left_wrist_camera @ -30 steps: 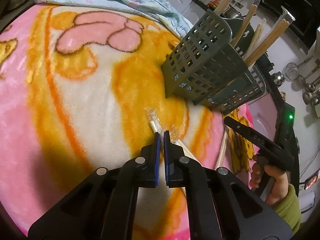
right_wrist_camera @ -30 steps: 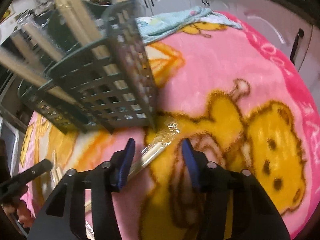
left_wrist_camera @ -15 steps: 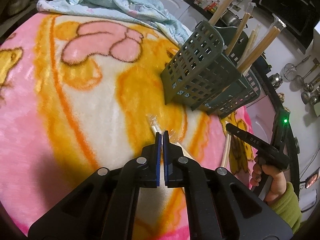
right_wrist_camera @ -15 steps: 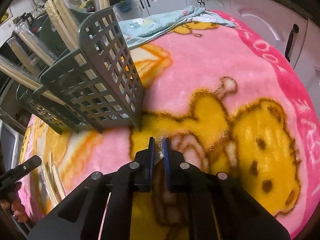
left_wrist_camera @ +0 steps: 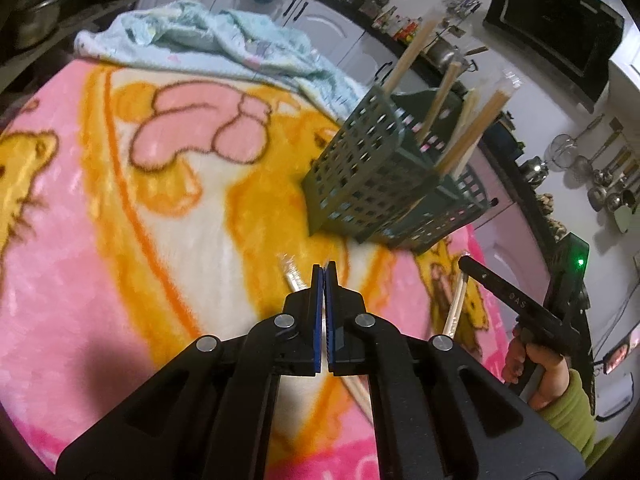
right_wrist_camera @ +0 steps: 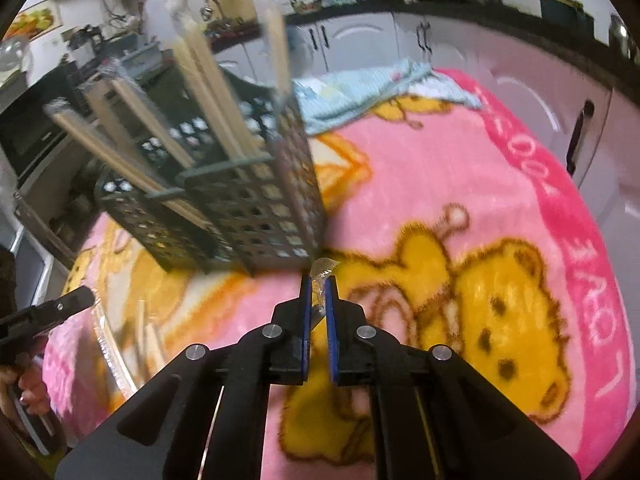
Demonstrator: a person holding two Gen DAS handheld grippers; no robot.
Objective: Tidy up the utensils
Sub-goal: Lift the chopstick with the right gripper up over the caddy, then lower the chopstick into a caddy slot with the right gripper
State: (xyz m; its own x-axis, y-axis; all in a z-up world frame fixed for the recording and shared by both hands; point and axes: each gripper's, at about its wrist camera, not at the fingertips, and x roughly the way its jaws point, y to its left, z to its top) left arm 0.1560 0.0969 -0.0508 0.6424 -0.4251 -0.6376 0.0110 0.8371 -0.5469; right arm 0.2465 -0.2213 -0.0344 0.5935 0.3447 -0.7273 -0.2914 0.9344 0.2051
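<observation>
The right gripper (right_wrist_camera: pixel 318 285) has just closed on the plastic-wrapped chopsticks (right_wrist_camera: pixel 322 270) and lifted them off the pink blanket (right_wrist_camera: pixel 460 168) beside the green utensil basket (right_wrist_camera: pixel 256 200); left gripper (left_wrist_camera: pixel 323 270) is pinched shut on another wrapped pair (left_wrist_camera: pixel 294 276); tip them upright before lowering in.

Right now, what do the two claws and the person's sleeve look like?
Both claws, left claw and right claw, are matte black angular linkages with silver pivot rivets and blue fingertip pads. The right unit's body shows a green LED and small white lettering. The sleeve is olive green.
</observation>
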